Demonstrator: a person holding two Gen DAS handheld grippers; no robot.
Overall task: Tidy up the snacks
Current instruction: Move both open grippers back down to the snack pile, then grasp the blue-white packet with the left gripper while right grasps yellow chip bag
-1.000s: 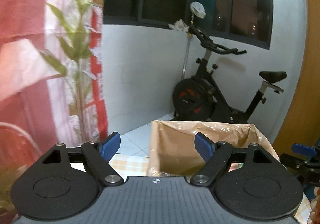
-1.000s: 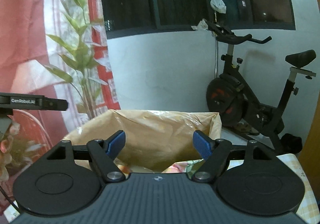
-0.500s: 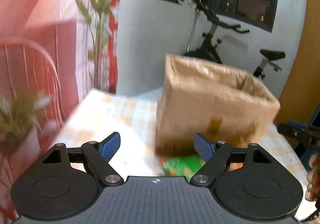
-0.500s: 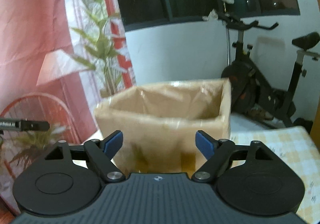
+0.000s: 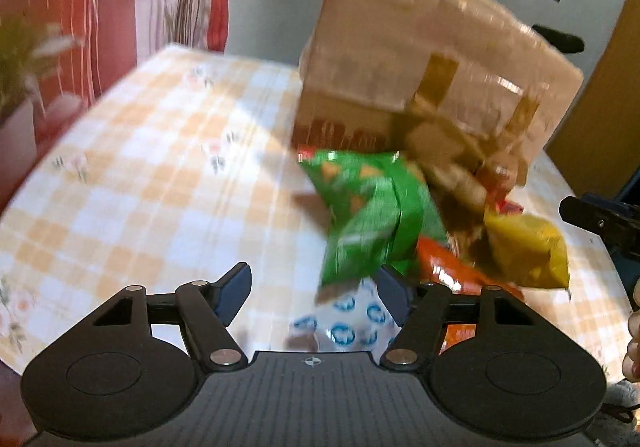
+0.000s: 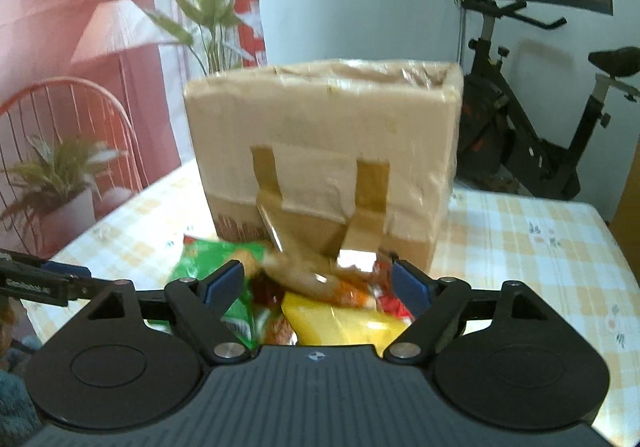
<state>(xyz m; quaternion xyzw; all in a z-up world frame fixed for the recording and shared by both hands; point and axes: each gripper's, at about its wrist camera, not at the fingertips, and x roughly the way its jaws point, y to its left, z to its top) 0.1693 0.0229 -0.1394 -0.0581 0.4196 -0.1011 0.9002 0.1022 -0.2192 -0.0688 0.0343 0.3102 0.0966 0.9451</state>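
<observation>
Lying just ahead of each empty, closing hand-held gripper (left [image 5: 314,293], right [image 6: 318,281]): snacks [image 5: 372,215]; print unreadably blurred.

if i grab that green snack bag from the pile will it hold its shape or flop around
The green snack bag looks crinkled and folded, so it will probably flop and bend rather than stay stiff. Its glossy film may be a bit slippery. It seems puffy and likely light, and it overlaps the yellow packet and others, so lifting it may drag neighbours.
</observation>
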